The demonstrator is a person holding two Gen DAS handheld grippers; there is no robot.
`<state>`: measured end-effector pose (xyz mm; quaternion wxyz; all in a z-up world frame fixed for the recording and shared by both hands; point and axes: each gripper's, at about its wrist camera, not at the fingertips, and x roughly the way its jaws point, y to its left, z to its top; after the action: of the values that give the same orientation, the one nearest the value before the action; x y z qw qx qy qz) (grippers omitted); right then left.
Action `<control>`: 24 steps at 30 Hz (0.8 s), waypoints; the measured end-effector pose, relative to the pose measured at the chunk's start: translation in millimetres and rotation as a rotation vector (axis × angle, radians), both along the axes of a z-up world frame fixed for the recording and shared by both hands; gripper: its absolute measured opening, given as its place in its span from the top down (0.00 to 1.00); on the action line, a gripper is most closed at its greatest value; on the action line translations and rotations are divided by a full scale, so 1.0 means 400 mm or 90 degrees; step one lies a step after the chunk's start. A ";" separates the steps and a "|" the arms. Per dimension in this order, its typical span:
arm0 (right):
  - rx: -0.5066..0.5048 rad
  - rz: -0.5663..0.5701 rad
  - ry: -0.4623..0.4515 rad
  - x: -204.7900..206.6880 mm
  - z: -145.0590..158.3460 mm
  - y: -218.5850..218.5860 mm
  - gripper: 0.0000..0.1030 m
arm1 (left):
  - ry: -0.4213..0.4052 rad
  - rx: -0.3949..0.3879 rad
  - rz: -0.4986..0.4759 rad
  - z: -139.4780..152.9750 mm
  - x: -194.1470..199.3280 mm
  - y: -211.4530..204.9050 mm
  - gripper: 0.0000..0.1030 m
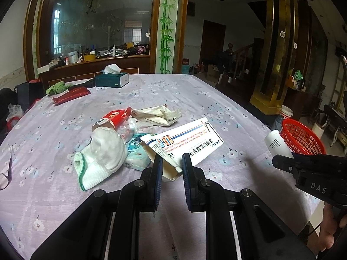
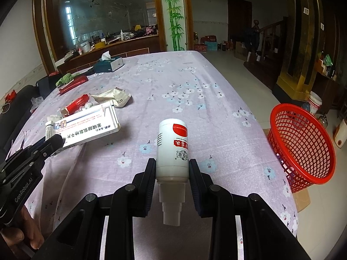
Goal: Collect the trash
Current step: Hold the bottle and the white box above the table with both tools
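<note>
Tongs [image 2: 172, 166] level above table, gripping bottle [image 2: 172, 149].

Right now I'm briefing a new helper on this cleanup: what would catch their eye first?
Probably the white bottle clamped in the right gripper over the table's near edge, with the red basket just beyond the table's right side. Next, the white medicine box gripped by the left gripper beside a litter pile mid-table.

Our left gripper [image 1: 172, 162] sits low over the table [image 1: 195, 99], fingers pinched on the box flap [image 1: 171, 166]. Our right gripper [image 2: 172, 169], beyond the table's edge, clamps the white bottle [image 2: 172, 149].
</note>
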<state>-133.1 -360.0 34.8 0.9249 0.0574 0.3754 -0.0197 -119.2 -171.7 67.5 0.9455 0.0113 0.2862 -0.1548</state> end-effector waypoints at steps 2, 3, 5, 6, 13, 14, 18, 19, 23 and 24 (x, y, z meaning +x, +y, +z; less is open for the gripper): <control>-0.002 0.000 -0.001 -0.003 0.002 0.001 0.69 | -0.003 0.002 0.001 0.002 0.000 0.001 0.84; -0.002 0.000 -0.001 -0.003 0.003 0.002 0.69 | -0.005 0.003 0.002 0.003 -0.002 0.001 0.84; -0.003 0.000 -0.002 -0.004 0.005 0.003 0.69 | -0.008 0.004 0.004 0.003 -0.003 0.003 0.84; -0.004 0.000 -0.002 -0.006 0.005 0.003 0.69 | -0.009 0.005 0.004 0.003 -0.004 0.003 0.84; -0.007 0.004 -0.003 -0.010 0.010 0.013 0.69 | -0.013 0.007 0.006 0.006 -0.006 0.006 0.84; -0.008 0.005 -0.003 -0.010 0.011 0.015 0.69 | -0.013 0.006 0.006 0.006 -0.006 0.006 0.84; -0.010 0.007 -0.005 -0.010 0.016 0.020 0.69 | -0.013 0.006 0.006 0.006 -0.006 0.006 0.84; -0.011 0.007 -0.005 -0.011 0.017 0.020 0.69 | -0.013 0.006 0.006 0.006 -0.006 0.007 0.84; -0.012 0.007 -0.006 -0.012 0.020 0.021 0.69 | -0.013 0.006 0.005 0.005 -0.007 0.006 0.84; -0.012 0.007 -0.007 -0.013 0.021 0.021 0.69 | -0.013 0.006 0.006 0.005 -0.007 0.006 0.84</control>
<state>-138.1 -351.4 43.3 0.9276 0.0469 0.3703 -0.0180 -122.0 -169.3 69.7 0.9490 0.0161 0.2773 -0.1492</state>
